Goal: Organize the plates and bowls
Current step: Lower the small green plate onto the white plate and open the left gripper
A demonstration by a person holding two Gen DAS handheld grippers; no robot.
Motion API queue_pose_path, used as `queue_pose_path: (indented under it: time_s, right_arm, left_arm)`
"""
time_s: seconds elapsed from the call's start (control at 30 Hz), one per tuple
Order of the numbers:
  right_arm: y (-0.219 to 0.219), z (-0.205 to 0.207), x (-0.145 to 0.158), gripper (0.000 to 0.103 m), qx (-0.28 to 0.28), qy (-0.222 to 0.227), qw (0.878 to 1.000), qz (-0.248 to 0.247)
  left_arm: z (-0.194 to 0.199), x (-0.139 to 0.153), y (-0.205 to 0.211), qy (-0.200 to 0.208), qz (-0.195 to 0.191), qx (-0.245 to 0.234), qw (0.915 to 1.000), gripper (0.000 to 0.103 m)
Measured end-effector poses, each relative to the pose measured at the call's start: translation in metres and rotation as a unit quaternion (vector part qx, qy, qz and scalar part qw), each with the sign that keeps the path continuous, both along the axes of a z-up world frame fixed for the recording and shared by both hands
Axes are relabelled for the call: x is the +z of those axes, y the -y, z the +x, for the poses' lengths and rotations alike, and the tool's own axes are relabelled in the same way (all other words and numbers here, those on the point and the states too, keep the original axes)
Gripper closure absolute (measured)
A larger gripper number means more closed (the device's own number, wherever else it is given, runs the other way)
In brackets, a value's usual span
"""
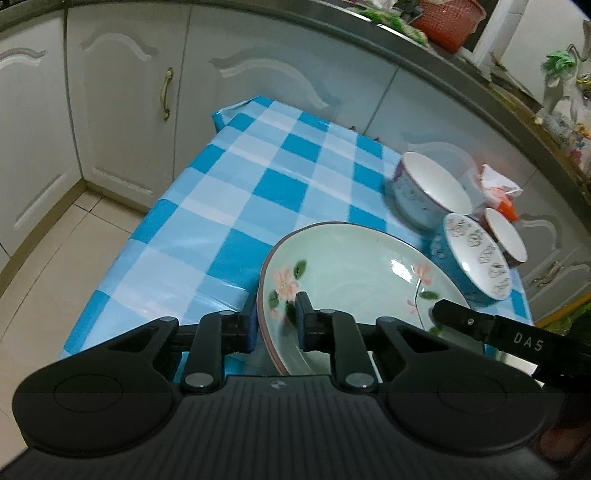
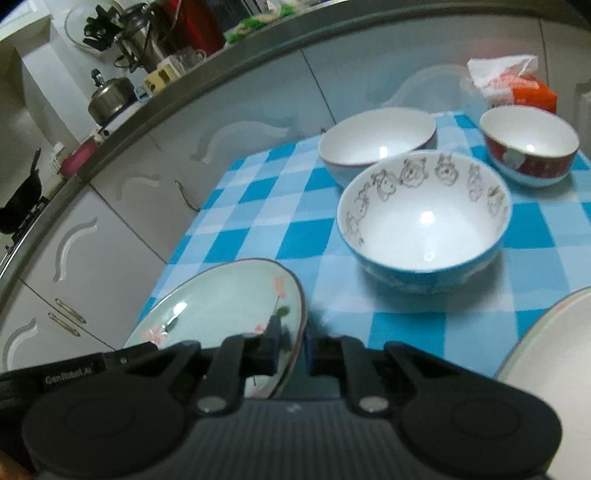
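A pale green plate with pink flowers [image 1: 354, 273] is held over the near edge of the blue checked table [image 1: 258, 177]. My left gripper [image 1: 275, 321] is shut on its left rim. My right gripper [image 2: 293, 347] is shut on the opposite rim of the same plate [image 2: 221, 310]; its finger shows in the left wrist view [image 1: 465, 317]. Beyond stand a blue bowl with cartoon drawings [image 2: 424, 229], a white bowl with a purple outside [image 2: 376, 140] and a red bowl [image 2: 528, 144].
Another pale plate's rim [image 2: 546, 350] shows at the right edge. A white and orange packet [image 2: 513, 85] lies behind the bowls. White cabinet doors [image 1: 122, 110] stand past the table. The counter holds a kettle [image 2: 110, 96] and an orange basket [image 1: 447, 18].
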State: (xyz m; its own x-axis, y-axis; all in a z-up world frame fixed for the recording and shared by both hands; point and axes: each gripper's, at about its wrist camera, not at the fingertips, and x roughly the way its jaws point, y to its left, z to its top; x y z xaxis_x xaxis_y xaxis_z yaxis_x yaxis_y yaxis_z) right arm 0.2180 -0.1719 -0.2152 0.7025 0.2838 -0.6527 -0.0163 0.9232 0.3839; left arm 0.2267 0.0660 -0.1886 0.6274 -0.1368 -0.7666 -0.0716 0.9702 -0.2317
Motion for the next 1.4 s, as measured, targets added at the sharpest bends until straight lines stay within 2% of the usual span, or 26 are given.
queue_pose_path:
  time_s: [0.17,0.37,0.6,0.73,0.97,1.27,1.4]
  right_arm:
    - [0.016,-0.024,0.017,0.092,-0.007,0.014,1.0,0.002]
    - [0.053,-0.062,0.043,0.092,-0.026,0.028,0.999,0.001]
    - [0.11,-0.109,0.061,0.092,-0.077,0.029,0.996,-0.015]
    - [0.142,-0.126,0.056,0.092,-0.115,0.022,0.993,-0.023]
    - [0.177,-0.144,0.035,0.092,-0.159,0.011,0.987,-0.027]
    - [0.192,-0.148,0.012,0.091,-0.155,-0.001,0.988,-0.016]
    - [0.193,-0.145,0.01,0.091,-0.146,0.002,0.989,-0.018]
  left_arm:
    - [-0.014,0.022,0.022,0.01,-0.003,-0.022,0.9997,0.085]
    - [-0.034,0.046,0.063,0.022,-0.014,-0.073,0.997,0.086]
    - [-0.049,0.042,0.129,0.011,-0.036,-0.14,0.9894,0.086]
    - [-0.051,0.026,0.166,-0.004,-0.045,-0.167,0.9849,0.086]
    - [-0.047,-0.001,0.201,-0.018,-0.023,-0.197,0.9799,0.084]
    - [-0.047,-0.011,0.218,-0.029,0.024,-0.198,0.9794,0.083]
    - [-0.045,-0.01,0.22,-0.03,0.03,-0.195,0.9799,0.082]
